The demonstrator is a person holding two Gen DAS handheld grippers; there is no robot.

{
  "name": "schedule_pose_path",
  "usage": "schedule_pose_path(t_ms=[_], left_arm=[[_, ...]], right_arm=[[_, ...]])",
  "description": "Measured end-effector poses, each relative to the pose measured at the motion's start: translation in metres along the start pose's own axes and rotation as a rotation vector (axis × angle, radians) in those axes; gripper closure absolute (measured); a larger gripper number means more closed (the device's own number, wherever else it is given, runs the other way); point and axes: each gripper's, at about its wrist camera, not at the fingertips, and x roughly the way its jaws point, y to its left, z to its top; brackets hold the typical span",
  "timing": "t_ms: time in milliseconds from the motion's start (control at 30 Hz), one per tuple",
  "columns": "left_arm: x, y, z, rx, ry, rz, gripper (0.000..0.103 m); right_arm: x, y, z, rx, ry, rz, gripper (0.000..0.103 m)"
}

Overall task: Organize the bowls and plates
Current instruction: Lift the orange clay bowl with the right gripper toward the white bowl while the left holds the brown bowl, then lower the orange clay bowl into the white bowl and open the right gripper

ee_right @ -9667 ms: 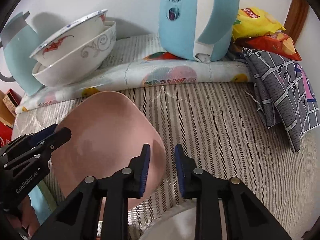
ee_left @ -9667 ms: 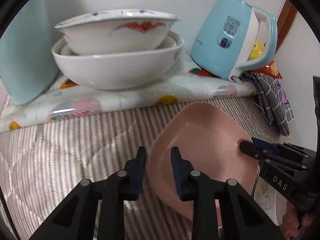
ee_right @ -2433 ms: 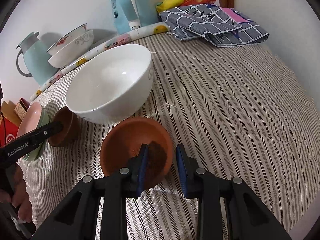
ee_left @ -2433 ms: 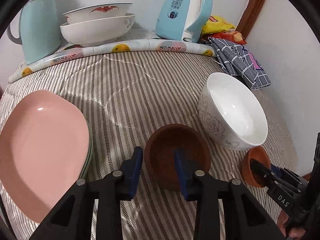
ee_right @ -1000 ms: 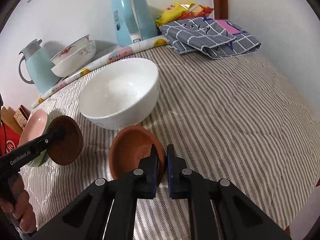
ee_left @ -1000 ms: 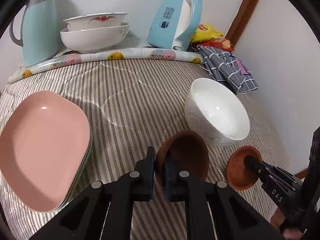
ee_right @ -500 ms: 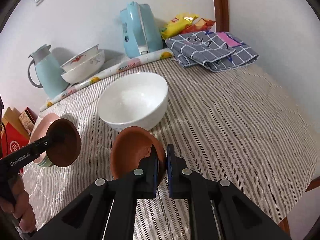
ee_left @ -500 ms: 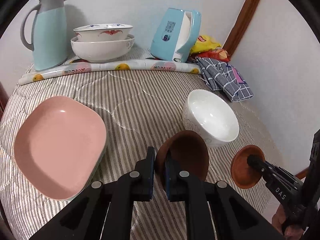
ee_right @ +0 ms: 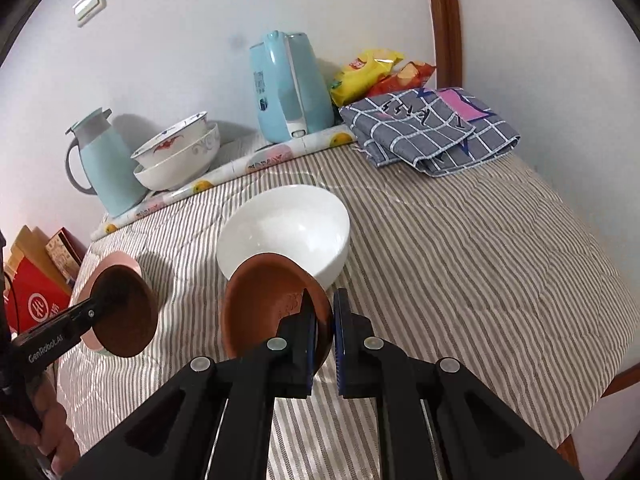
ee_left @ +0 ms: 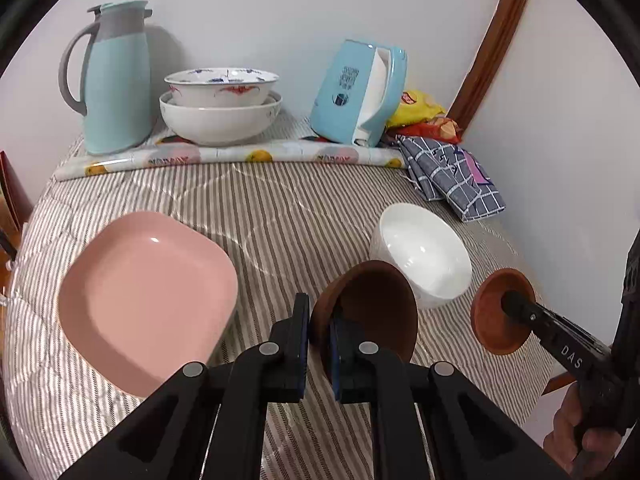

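My left gripper (ee_left: 320,316) is shut on the rim of a dark brown bowl (ee_left: 376,304) and holds it above the striped table; the bowl also shows in the right wrist view (ee_right: 124,312). My right gripper (ee_right: 323,312) is shut on the rim of a terracotta bowl (ee_right: 264,300), held in the air; it shows at the right of the left wrist view (ee_left: 496,312). A white bowl (ee_left: 424,256) stands on the table between them, also in the right wrist view (ee_right: 284,228). A pink plate (ee_left: 148,292) lies at the left.
At the back stand two stacked white bowls (ee_left: 220,112), a blue thermos jug (ee_left: 116,76) and a blue kettle (ee_left: 360,92) on a rolled mat (ee_left: 224,156). A checked cloth (ee_left: 452,176) and snack bags (ee_left: 424,112) lie at back right. The table edge (ee_right: 600,364) is at the right.
Both grippers, open around the bowls 2.4 s ago, have shut on their rims and lifted them up and back from the table.
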Motion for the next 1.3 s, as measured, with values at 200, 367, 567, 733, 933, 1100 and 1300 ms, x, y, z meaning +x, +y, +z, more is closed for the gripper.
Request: schedule_pose_path(t_ms=[200,367,567,733,933,1100,1300], left_arm=[[-0.004,0.004,0.012,-0.007,-0.017,0.011,0.094],[-0.001,0.008,0.021,-0.014,-0.020,0.017,0.094],[0.007,0.012,0.030,-0.019,-0.018,0.027,0.094],[0.014,0.020,0.031,-0.036,-0.011,0.029,0.094],[0.027,0.030,0.033,-0.054,0.009,0.036,0.094],[0.037,0.035,0.035,-0.058,0.024,0.038,0.094],[0.045,0.038,0.039,-0.061,0.033,0.022,0.094]], right_arm=[[0.003,0.002,0.016,0.001,-0.005,-0.002,0.095],[0.014,0.004,0.029,-0.012,0.006,-0.004,0.095],[0.031,0.007,0.039,-0.015,0.026,-0.008,0.095],[0.049,0.009,0.045,-0.019,0.051,-0.014,0.095],[0.068,0.016,0.050,-0.038,0.076,-0.020,0.095],[0.084,0.019,0.050,-0.048,0.103,-0.024,0.095],[0.102,0.021,0.050,-0.043,0.140,-0.028,0.095]])
